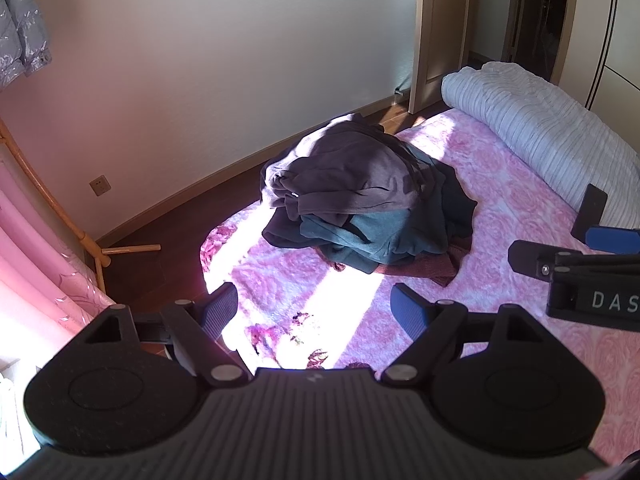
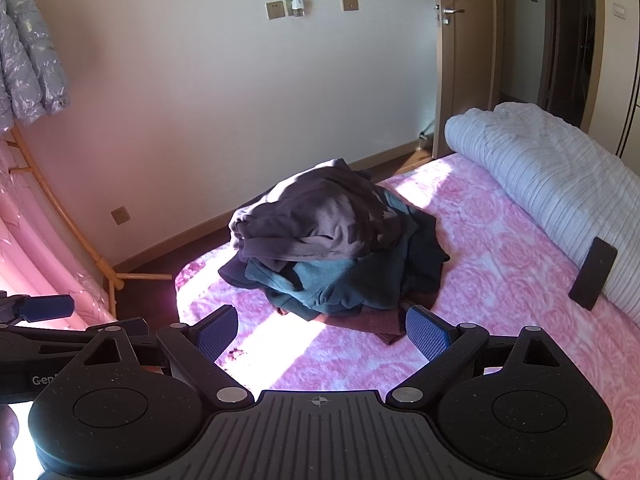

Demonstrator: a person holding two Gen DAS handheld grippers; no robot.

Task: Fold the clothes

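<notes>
A heap of clothes (image 1: 360,196) lies on the pink flowered bedspread (image 1: 500,240) near the bed's far left corner: a grey-purple garment (image 2: 312,220) on top, a teal one (image 2: 344,284) under it, and a dark red piece (image 2: 380,326) at the bottom. My left gripper (image 1: 316,306) hovers open above the sunlit sheet, short of the heap, holding nothing. The right gripper (image 2: 322,330) is open too, just before the heap's near edge, also with nothing between its fingers. Each gripper shows at the side of the other's view.
A rolled pale striped quilt (image 2: 552,184) lies along the bed's right side, with a dark flat object (image 2: 594,274) leaning on it. A wooden rack (image 2: 72,236) with a silver puffer jacket (image 2: 28,68) and pink curtain stand at left. A wooden door (image 2: 460,60) is beyond.
</notes>
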